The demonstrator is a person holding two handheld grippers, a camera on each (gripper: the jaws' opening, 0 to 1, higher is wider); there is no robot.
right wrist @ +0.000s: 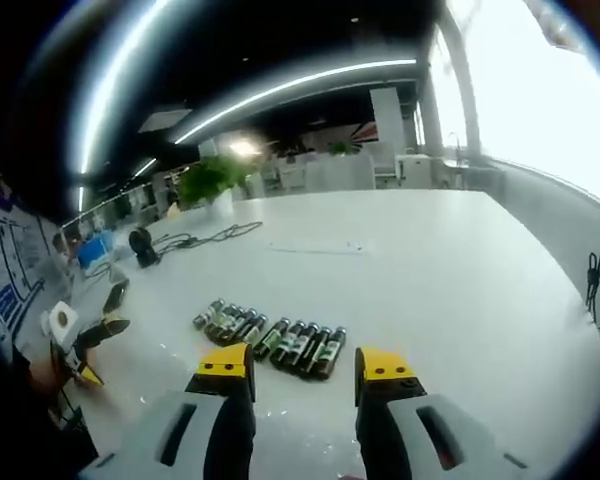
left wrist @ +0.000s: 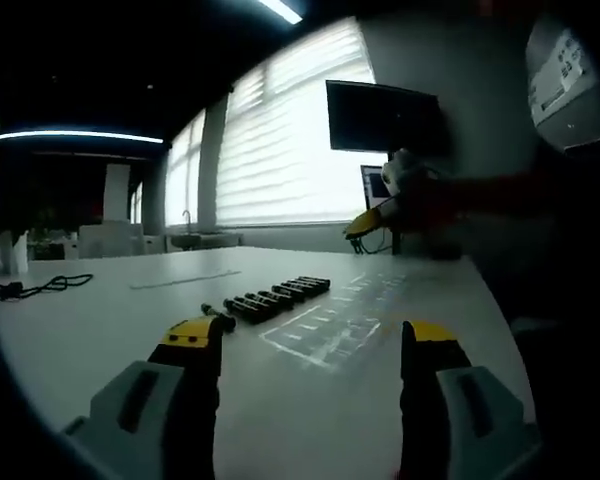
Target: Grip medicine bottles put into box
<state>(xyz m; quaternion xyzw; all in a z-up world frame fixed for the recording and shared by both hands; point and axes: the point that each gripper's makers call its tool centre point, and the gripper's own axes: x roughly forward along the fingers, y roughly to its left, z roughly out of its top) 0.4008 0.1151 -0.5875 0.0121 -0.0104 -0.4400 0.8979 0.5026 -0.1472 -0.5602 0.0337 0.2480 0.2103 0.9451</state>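
Several dark medicine bottles (left wrist: 276, 297) lie side by side in a row on the white table (left wrist: 130, 310). My left gripper (left wrist: 312, 345) stands open low over the table, the row just beyond its left jaw. A pale, see-through rectangular box (left wrist: 325, 335) lies flat between the jaws, to the right of the row. My right gripper (left wrist: 372, 220) hangs in a hand at the far side. In the right gripper view that gripper (right wrist: 305, 368) is open above the bottles (right wrist: 270, 338), with nothing between its jaws. The left gripper (right wrist: 88, 350) shows at that view's left edge.
A black cable (left wrist: 35, 287) lies on the table's left side, and it also shows as a cable (right wrist: 195, 238) beside a small black object (right wrist: 138, 243). A dark monitor (left wrist: 385, 118) and a laptop screen stand behind the table. A potted plant (right wrist: 208, 182) is at the far end.
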